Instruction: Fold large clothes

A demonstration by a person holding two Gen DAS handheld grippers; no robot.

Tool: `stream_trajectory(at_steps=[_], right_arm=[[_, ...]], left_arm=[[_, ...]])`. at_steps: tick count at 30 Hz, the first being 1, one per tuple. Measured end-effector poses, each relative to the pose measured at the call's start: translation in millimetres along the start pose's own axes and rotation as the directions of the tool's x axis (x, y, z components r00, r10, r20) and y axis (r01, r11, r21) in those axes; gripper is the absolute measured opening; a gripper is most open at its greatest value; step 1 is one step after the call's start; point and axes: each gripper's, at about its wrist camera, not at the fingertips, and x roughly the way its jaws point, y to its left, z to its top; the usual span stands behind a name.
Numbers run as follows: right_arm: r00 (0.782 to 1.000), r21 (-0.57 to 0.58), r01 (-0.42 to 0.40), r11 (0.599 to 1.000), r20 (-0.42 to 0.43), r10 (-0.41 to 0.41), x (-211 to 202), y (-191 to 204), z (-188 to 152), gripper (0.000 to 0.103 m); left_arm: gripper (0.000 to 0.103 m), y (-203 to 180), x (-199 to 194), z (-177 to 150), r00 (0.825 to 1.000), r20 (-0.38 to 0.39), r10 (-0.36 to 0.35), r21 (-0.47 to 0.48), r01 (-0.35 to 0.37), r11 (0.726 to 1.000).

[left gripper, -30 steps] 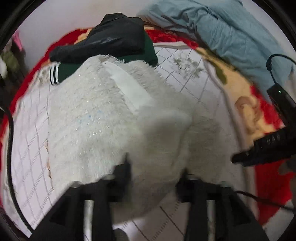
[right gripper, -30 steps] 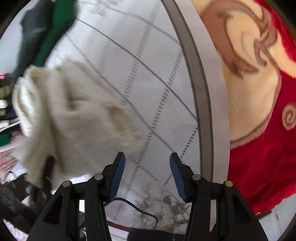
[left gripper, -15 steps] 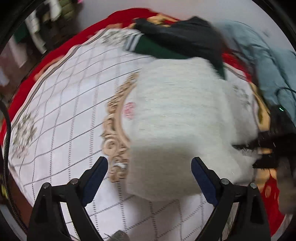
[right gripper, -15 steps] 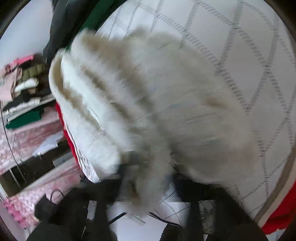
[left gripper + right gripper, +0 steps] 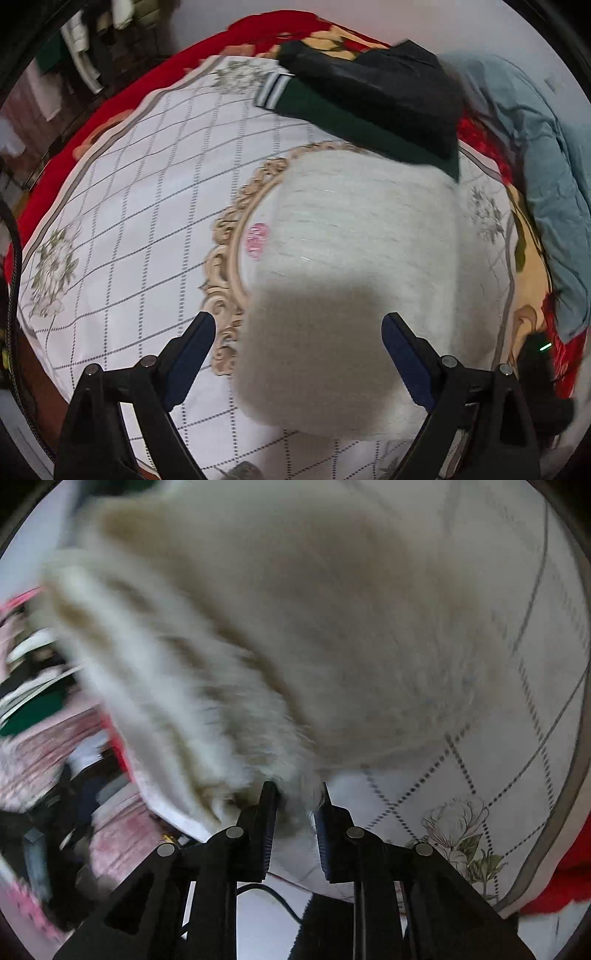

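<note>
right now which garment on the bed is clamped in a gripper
The fluffy white garment: the right gripper pinches its edge. The black-and-green jacket and blue garment lie untouched.

Fluffy, seemingly woolly white garment (image 5: 354, 258).

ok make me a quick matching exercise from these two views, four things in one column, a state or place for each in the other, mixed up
Things:
1. left gripper
2. right gripper
3. fluffy white garment
4. green and black jacket

States or places:
A. lies at the far side of the quilt
B. open, gripping nothing
C. folded on the patterned quilt
D. fingers pinched on white fluff

Pairs: 1-B, 2-D, 3-C, 4-A
</note>
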Motion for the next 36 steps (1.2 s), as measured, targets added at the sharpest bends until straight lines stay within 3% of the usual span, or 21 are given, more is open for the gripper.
stream_trajectory(at_steps=[1,3,4,6,8,11,13,15,16,17,19,21,25,26,29,31,34,35,36], right_arm=[[0.999,-0.017,-0.026,1.000,0.029,0.027,-13,3,-2,0.024],[0.992,-0.049,-0.032,0.998,0.123,0.038,-46,6,-4,0.056],[0.986,-0.058,-0.015,0.998,0.167,0.024,-58,5,-4,0.062],[0.967,-0.068,0.038,0.997,0.254,-0.020,-82,-1,1,0.065],[0.961,-0.050,0.042,0.998,0.275,-0.027,-94,-13,17,0.065],[0.950,-0.026,-0.132,0.991,0.282,0.134,-100,-19,39,0.065],[0.948,-0.071,-0.133,0.989,0.281,0.147,-89,-4,59,0.061],[0.964,-0.079,-0.035,0.996,0.260,0.054,-68,9,76,0.016],[0.971,-0.058,0.033,0.998,0.240,-0.018,-51,15,84,0.014],[0.968,-0.022,0.122,0.992,0.222,-0.114,-29,15,88,0.002],[0.955,0.025,0.223,0.974,0.195,-0.224,2,1,90,0.000],[0.953,0.045,0.227,0.973,0.194,-0.231,12,-4,95,0.000],[0.952,0.042,0.249,0.968,0.176,-0.252,-5,21,92,0.000],[0.954,0.036,0.235,0.971,0.184,-0.238,-9,31,94,0.005],[0.950,-0.001,0.184,0.983,0.259,-0.177,-40,59,80,0.005],[0.950,-0.034,0.110,0.993,0.297,-0.095,-57,85,75,0.005],[0.967,-0.091,-0.051,0.995,0.243,0.071,-54,129,82,0.005],[0.974,-0.120,-0.076,0.990,0.201,0.099,-44,149,88,0.005],[0.982,-0.146,-0.028,0.989,0.183,0.055,-32,168,92,0.006]], left_arm=[[0.092,-5,2,0,1.000,-0.011,-0.005,0.008,0.005,1.000],[0.092,-14,11,3,0.999,-0.040,-0.014,0.017,0.014,1.000],[0.092,-18,15,5,0.998,-0.054,-0.013,0.016,0.013,1.000],[0.092,-23,20,13,0.997,-0.067,-0.036,-0.001,0.036,0.999],[0.092,-32,22,21,0.996,-0.065,-0.059,-0.003,0.059,0.998],[0.092,-43,22,31,0.997,-0.049,-0.060,0.026,0.062,0.998],[0.092,-45,23,36,0.998,-0.039,-0.048,0.046,0.050,0.998],[0.092,-43,25,38,0.999,-0.040,-0.026,0.061,0.029,0.998],[0.092,-41,27,39,0.999,-0.042,-0.014,0.063,0.017,0.998],[0.092,-38,29,38,0.999,-0.047,-0.003,0.062,0.006,0.998],[0.092,-29,33,37,0.998,-0.062,0.023,0.050,-0.020,0.999],[0.092,-19,34,36,0.996,-0.074,0.051,0.038,-0.048,0.998],[0.092,10,30,36,0.989,-0.059,0.136,0.006,-0.136,0.991],[0.092,17,29,36,0.986,-0.058,0.154,-0.004,-0.154,0.988],[0.092,45,29,37,0.979,-0.066,0.195,-0.070,-0.200,0.977],[0.092,59,29,36,0.976,-0.069,0.205,-0.111,-0.212,0.971],[0.092,75,30,36,0.973,-0.074,0.218,-0.153,-0.227,0.962],[0.092,78,30,36,0.972,-0.074,0.222,-0.160,-0.231,0.960],[0.092,81,30,37,0.972,-0.076,0.223,-0.169,-0.232,0.958]])
